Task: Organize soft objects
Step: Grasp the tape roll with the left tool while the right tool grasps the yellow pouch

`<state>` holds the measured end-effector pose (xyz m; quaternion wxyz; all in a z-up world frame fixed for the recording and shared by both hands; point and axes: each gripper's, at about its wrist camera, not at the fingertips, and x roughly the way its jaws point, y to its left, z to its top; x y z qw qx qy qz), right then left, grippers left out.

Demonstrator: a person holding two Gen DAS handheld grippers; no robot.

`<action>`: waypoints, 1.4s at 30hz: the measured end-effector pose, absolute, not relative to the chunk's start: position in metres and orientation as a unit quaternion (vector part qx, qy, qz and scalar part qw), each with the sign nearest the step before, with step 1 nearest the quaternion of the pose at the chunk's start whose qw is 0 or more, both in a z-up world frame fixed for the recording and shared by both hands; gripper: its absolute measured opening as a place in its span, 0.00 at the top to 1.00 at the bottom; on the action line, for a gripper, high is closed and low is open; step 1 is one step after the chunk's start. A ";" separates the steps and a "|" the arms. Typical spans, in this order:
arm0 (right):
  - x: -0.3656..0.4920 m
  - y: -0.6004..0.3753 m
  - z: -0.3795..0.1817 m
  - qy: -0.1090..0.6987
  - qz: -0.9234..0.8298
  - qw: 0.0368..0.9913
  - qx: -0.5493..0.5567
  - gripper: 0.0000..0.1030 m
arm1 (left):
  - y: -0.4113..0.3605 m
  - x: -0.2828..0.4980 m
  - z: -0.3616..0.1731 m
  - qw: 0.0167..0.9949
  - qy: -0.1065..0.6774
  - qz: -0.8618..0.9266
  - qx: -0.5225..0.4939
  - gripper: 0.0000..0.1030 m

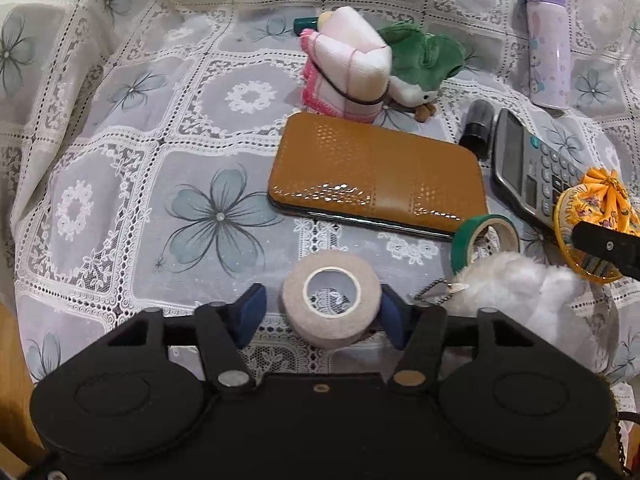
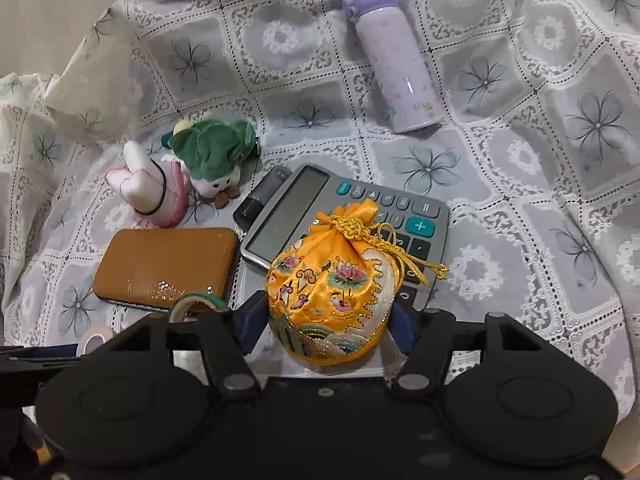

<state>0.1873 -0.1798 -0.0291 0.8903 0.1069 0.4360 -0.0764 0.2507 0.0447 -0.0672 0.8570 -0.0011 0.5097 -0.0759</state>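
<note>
Left gripper: closed on a beige tape roll; right blue pad touching the roll's side, left pad just beside it; roll resting flat on the lace cloth
Right gripper: pads at both sides of a yellow embroidered pouch; pressing contact hard to confirm; pouch upright, gold cord knotted at its gathered neck, leaning over the near edge of a grey calculator
Soft things further back: pink-and-white folded cloth bound with a dark elastic band; green plush bird touching it on the right
White fluffy toy: just right of the left gripper, partly hidden by it
Hard things: brown flat case in the middle of the worktop; green tape roll on edge at its near right corner; small black cylinder beside the calculator; lilac bottle lying on its side, well apart, far right
</note>
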 end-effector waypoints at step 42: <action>-0.010 -0.185 0.040 0.378 -0.045 0.913 0.148 0.39 | 0.010 0.076 -0.020 0.875 0.474 -0.103 -0.012 0.54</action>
